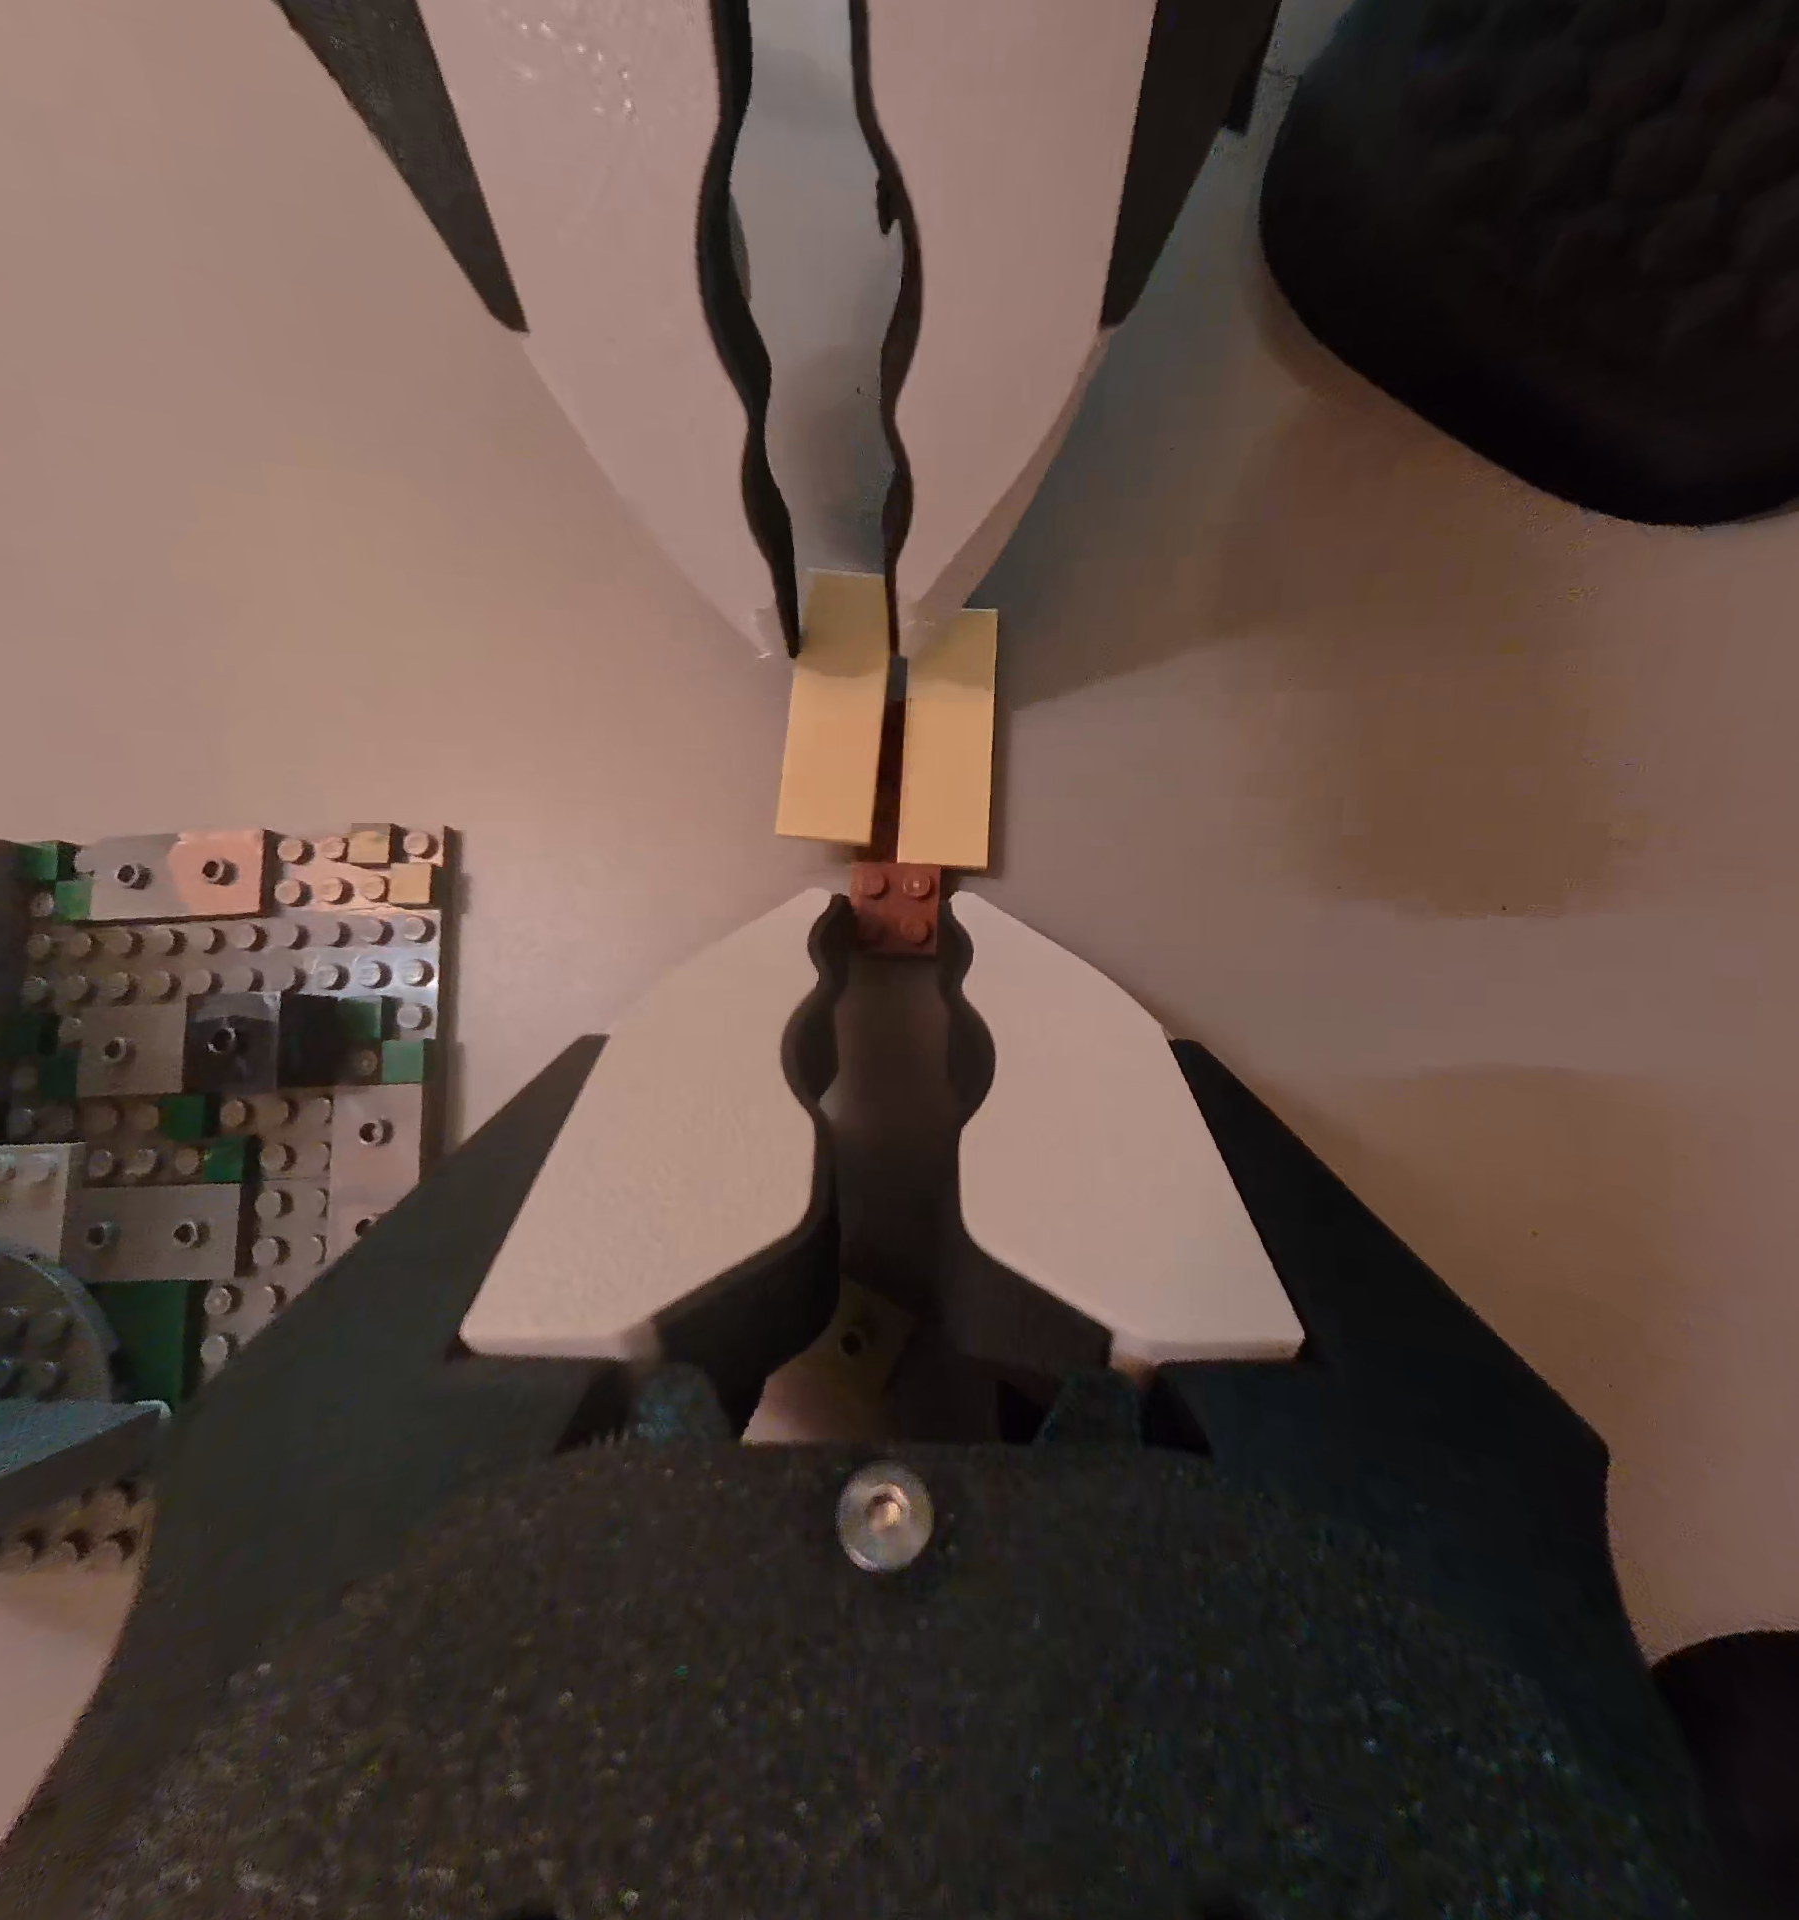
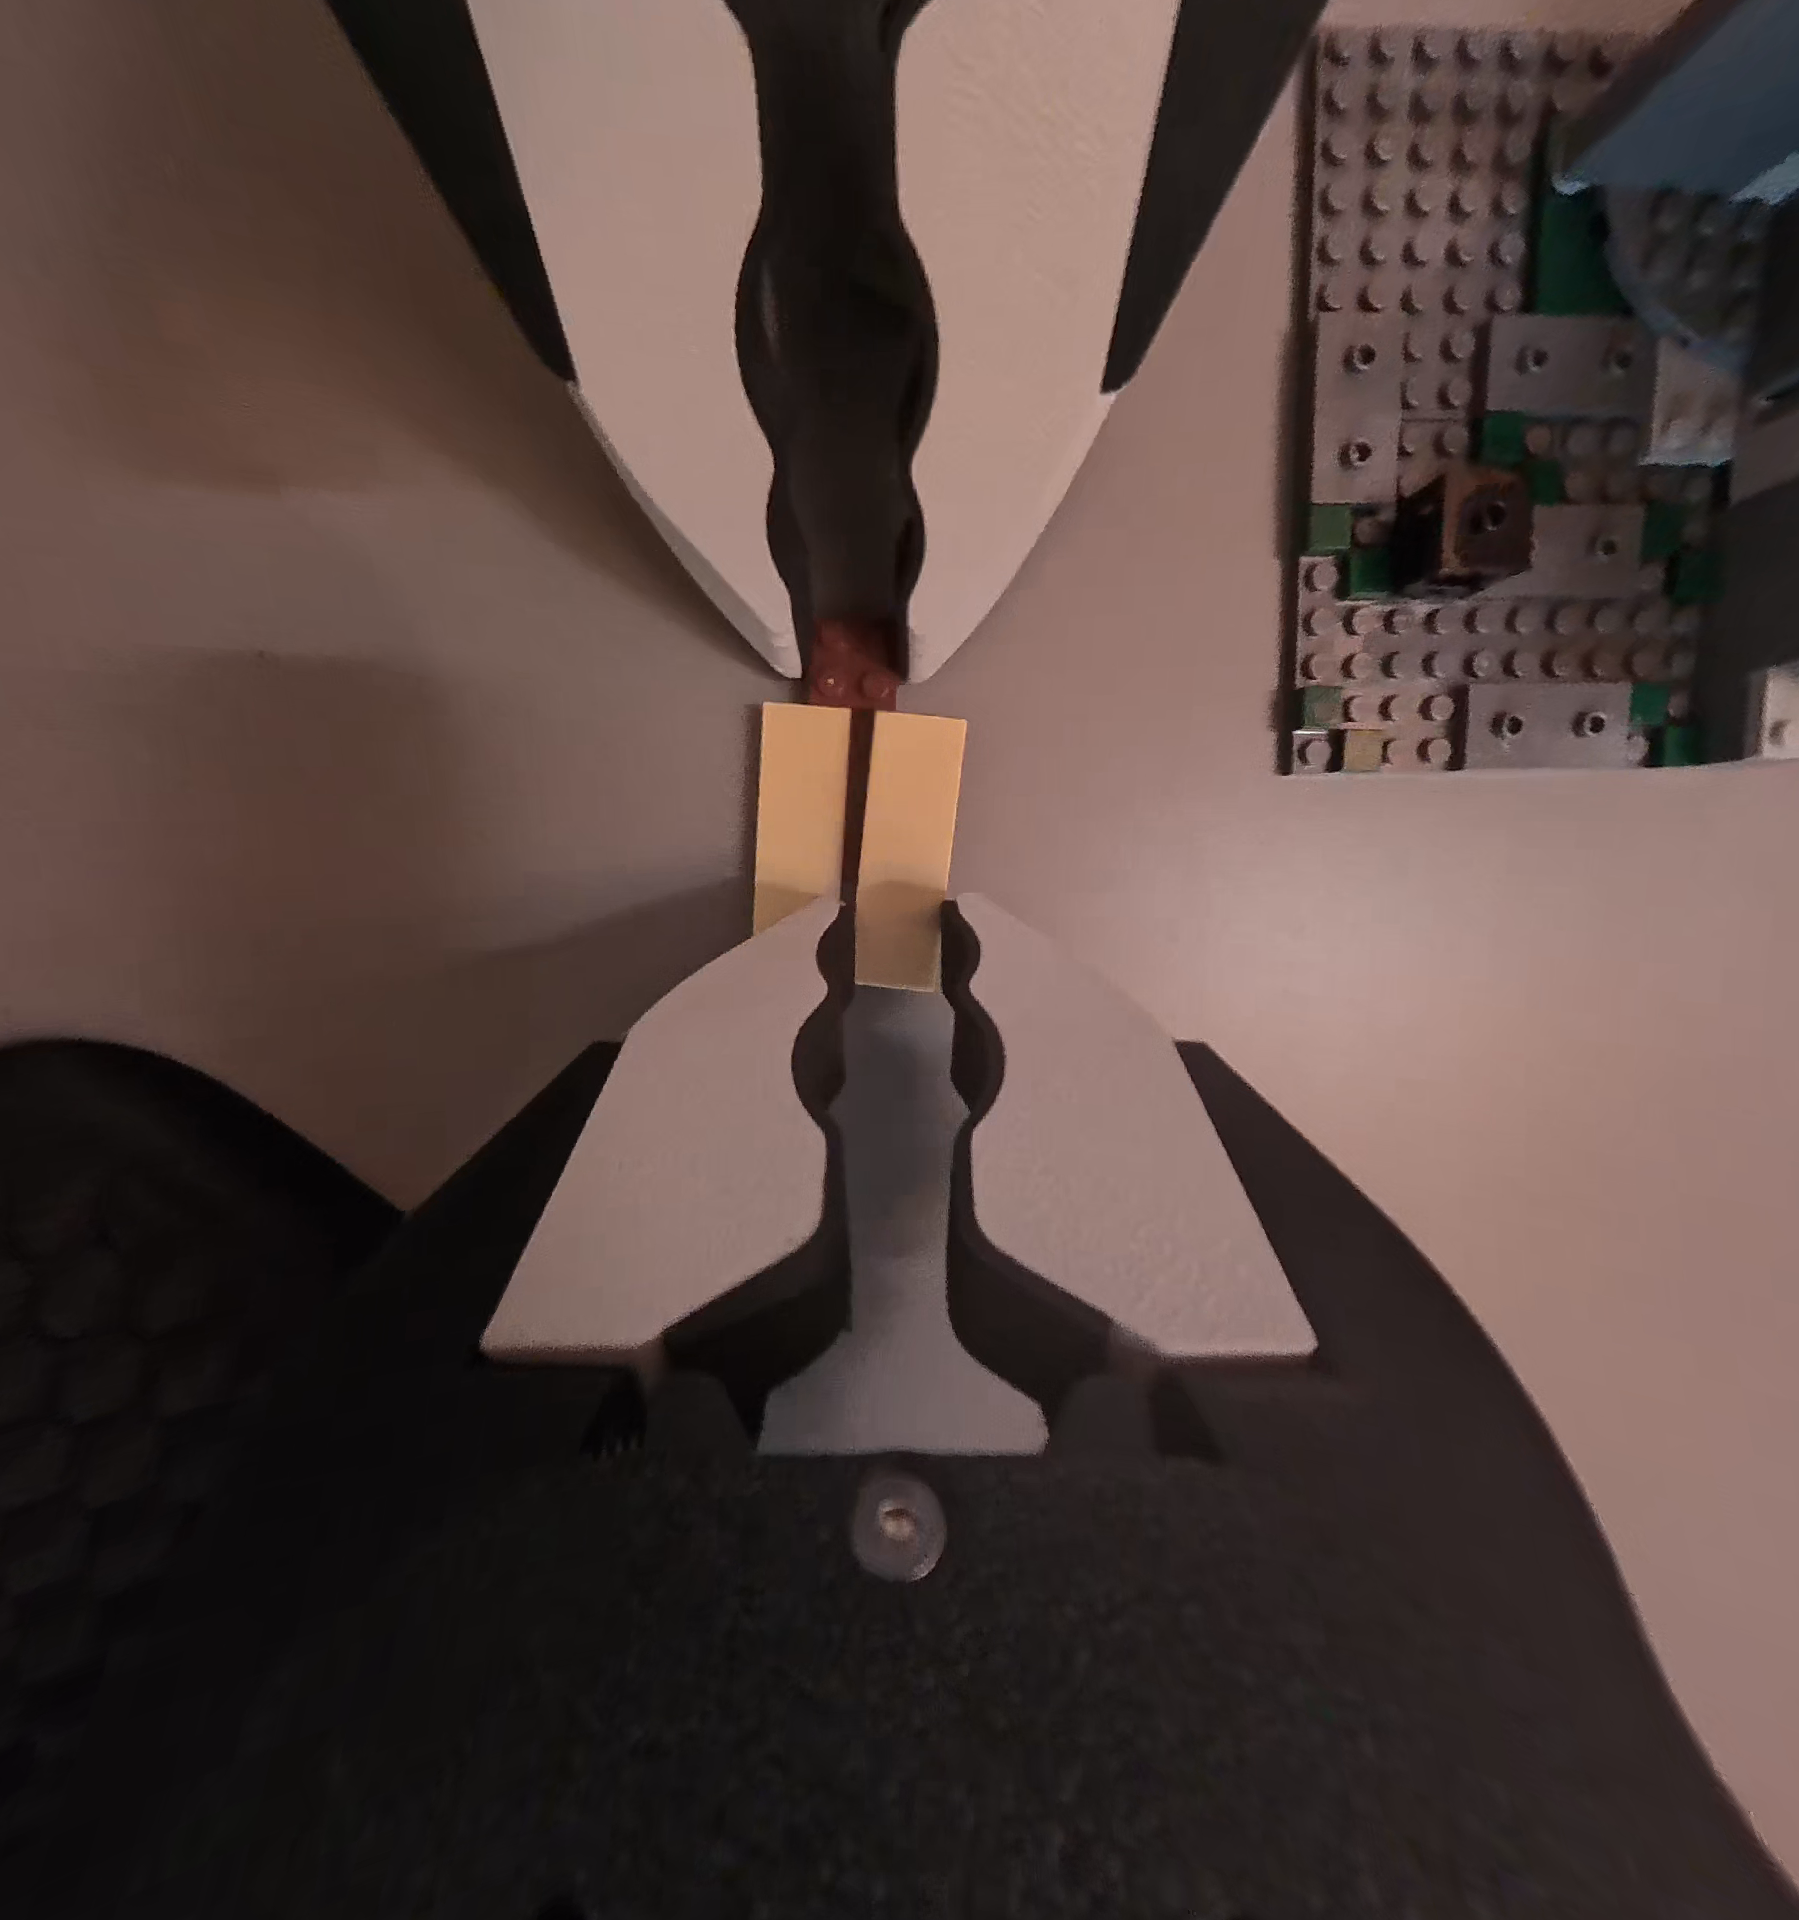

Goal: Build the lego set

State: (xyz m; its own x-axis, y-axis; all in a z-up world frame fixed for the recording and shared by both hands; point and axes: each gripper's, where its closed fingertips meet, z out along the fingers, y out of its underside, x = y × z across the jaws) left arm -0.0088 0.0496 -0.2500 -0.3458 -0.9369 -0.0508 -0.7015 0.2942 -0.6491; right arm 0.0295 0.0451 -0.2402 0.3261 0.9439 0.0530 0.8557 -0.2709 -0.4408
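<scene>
Two tan tiles (image 1: 890, 727) sit side by side on a brown plate (image 1: 897, 914), a dark slit between them, and the small piece hangs between the two grippers above the counter (image 1: 1394, 831). The left gripper (image 1: 895, 920) is clamped on the plate's bare studded end, which reads as a steadying hold. The right gripper (image 2: 897, 940) comes in from the opposite side and is closed on the end of one tile (image 2: 900, 935), the one that overhangs its neighbour there. That opposed grip suggests the tile is being seated or nudged along the plate until it lines up with the other, though pulling it off cannot be ruled out. Off to one side, the grey and green build (image 2: 1497, 468) rests on the counter, well apart from the held piece.

How much of the plate runs under the tiles is hidden; only its studded end and the slit show. The build is cut off by the frame edge in both views and blurred. A dark textured object (image 1: 1601, 229) near the right gripper is too cropped to identify.
</scene>
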